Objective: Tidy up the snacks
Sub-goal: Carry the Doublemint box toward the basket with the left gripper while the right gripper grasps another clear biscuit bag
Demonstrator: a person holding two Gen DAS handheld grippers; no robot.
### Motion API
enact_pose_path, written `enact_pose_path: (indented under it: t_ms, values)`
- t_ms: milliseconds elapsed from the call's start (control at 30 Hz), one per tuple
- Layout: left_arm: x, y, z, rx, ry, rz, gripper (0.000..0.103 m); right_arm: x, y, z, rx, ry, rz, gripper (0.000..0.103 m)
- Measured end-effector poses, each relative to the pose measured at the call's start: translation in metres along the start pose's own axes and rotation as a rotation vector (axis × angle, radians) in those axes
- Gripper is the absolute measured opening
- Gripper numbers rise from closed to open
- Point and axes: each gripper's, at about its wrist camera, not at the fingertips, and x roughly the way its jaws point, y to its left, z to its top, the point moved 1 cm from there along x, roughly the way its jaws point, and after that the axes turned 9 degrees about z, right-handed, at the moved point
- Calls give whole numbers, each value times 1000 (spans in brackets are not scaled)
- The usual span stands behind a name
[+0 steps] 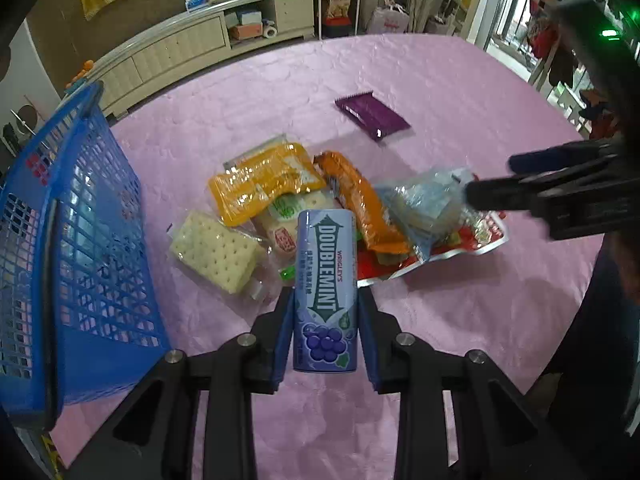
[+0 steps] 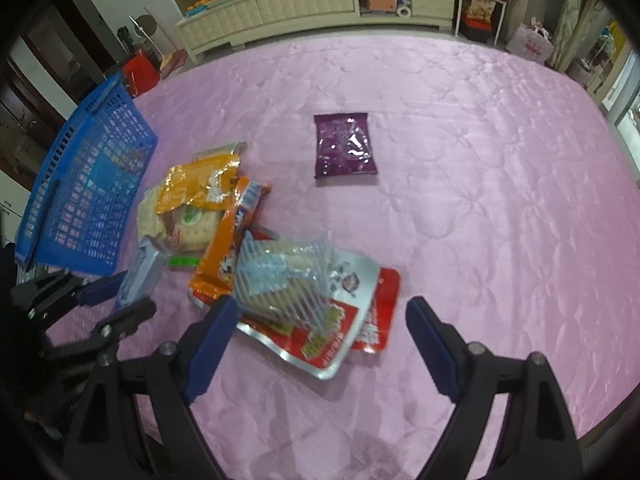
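Note:
My left gripper (image 1: 326,294) is shut on a blue Doublemint gum can (image 1: 325,248), which points lengthwise away from the camera above the pink cloth. The right wrist view shows the same can (image 2: 140,276) held just right of the blue mesh basket (image 2: 88,184). Beyond the can lies a pile of snacks: a cracker pack (image 1: 216,256), a yellow packet (image 1: 260,184), an orange packet (image 1: 364,208) and a clear bluish packet (image 2: 280,280) on red foil pouches (image 2: 340,340). My right gripper (image 2: 322,304) stands open over the near end of that pile, holding nothing.
A purple packet (image 2: 346,146) lies alone further out on the pink tablecloth (image 2: 480,200). The basket (image 1: 80,220) stands at the table's left edge. A long cream cabinet (image 2: 304,4) runs behind the table, with bags and shelves at the far right.

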Motion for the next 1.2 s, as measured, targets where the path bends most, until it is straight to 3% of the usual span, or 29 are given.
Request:
enact_pose_path:
  t_ms: [400, 467, 533, 633, 933, 1200]
  values:
    - [1, 6, 17, -31, -19, 18, 29, 50, 22, 18, -15, 126, -83, 89]
    - [0, 8, 17, -37, -18, 22, 29, 55, 22, 18, -17, 135, -75, 85]
    - [-1, 10, 16, -41, -19, 21, 29, 57, 24, 17, -38, 138, -82, 73]
    - [-2, 10, 15, -35, -20, 35, 29, 55, 28, 14, -74, 134, -97, 65]
    - [-22, 9, 12, -59, -42, 35, 29, 20, 34, 0, -71, 78, -67, 61]
    - [-68, 9, 10, -78, -116, 42, 29, -37, 58, -8, -109, -16, -22, 61]
